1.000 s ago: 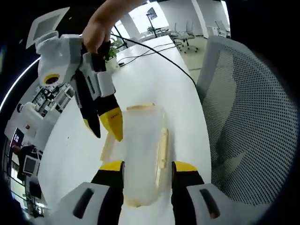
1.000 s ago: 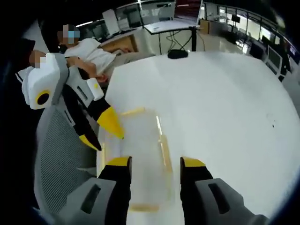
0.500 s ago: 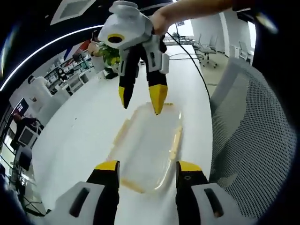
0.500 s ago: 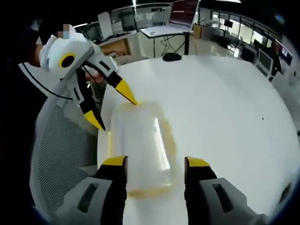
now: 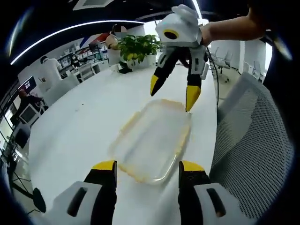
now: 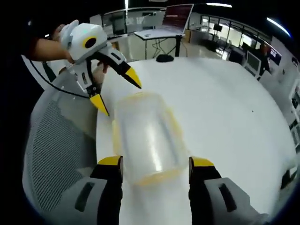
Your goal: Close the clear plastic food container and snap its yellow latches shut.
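The clear plastic container (image 5: 152,140) with yellow latches along its edges lies flat on the white table (image 5: 79,122), lid on top. In the left gripper view my left gripper (image 5: 147,166) is open, its yellow tips on either side of the container's near end. My right gripper (image 5: 173,93) hangs open over the far end, one tip close to the far corner. In the right gripper view the container (image 6: 145,138) is blurred; my right gripper (image 6: 156,162) straddles its near end and my left gripper (image 6: 117,91) stands open at the far end. Whether the latches are snapped down cannot be told.
A grey mesh office chair (image 5: 248,140) stands against the table edge beside the container, also seen as the chair (image 6: 56,140) in the right gripper view. A potted plant (image 5: 136,47) and a black object (image 6: 165,58) sit at the far ends of the table.
Both grippers have lifted and drawn back. The right gripper went from the container's long side to its far end. The container stays on the table.
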Available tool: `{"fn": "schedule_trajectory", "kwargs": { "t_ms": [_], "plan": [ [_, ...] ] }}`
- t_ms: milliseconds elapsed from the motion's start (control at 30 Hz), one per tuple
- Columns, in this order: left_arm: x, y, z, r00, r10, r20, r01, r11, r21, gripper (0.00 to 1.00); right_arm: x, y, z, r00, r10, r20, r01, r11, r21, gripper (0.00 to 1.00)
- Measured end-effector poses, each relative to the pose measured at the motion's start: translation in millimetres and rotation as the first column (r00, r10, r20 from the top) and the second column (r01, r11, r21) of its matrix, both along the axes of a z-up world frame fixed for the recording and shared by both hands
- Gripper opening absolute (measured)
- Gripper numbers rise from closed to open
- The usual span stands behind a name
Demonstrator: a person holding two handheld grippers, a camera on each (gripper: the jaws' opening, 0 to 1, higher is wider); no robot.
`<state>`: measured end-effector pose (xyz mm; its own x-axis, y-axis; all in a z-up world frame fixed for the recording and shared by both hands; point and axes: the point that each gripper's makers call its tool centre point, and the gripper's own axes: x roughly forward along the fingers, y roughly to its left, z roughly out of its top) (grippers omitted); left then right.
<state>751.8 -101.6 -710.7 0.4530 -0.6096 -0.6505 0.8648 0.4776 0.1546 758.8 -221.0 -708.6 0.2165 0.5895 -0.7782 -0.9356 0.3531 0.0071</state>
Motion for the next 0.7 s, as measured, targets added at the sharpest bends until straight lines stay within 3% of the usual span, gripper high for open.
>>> {"fn": "schedule_trajectory", "kwargs": {
  "t_ms": [333,700],
  "plan": [
    [-1.8,3,-11.4,0.999,0.04,-0.022,-0.04,0.999,-0.002,0.46,-7,-8,-2.0,0.99,-0.127,0.068,0.122,0.991,0.063,0.53],
    [2.5,2,-18.9,0.997,0.064,-0.031,-0.064,0.998,-0.007,0.44,-17,-12,-20.8,0.973,-0.223,0.053,0.218,0.972,0.091,0.51]
  ]
}}
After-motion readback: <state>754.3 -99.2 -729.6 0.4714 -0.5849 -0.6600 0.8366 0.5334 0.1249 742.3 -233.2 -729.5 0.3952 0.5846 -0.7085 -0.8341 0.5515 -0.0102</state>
